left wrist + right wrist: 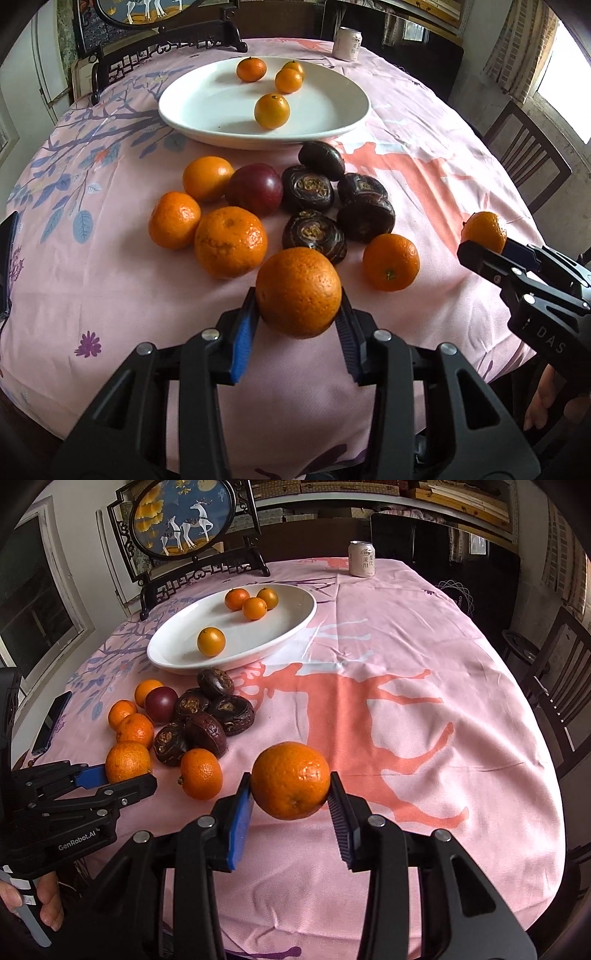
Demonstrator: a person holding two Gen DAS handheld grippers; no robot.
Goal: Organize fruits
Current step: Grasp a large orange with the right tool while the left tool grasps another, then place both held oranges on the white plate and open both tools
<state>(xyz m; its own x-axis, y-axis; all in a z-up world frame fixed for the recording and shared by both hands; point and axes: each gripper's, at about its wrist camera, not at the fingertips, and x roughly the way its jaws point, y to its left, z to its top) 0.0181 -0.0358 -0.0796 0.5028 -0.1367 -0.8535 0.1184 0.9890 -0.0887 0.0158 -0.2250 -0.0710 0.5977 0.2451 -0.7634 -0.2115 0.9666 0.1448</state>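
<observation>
My left gripper (pixel 298 314) is shut on an orange (pixel 298 292) and holds it above the pink tablecloth, near the front of a fruit pile. My right gripper (pixel 291 799) is shut on another orange (pixel 290 780), held above the cloth to the right of the pile. Each gripper shows in the other's view: the right one (pixel 484 243) and the left one (pixel 122 771). A white plate (pixel 207 114) behind the pile holds several small oranges (pixel 272 110). The pile has several oranges (pixel 230 242), a dark red round fruit (pixel 255 189) and several dark brown fruits (pixel 314 236).
A drink can (pixel 362 559) stands at the table's far edge. A framed deer picture on a dark stand (pixel 184 517) is at the back left. A phone (pixel 51 722) lies at the left edge. Wooden chairs (pixel 561 686) stand on the right.
</observation>
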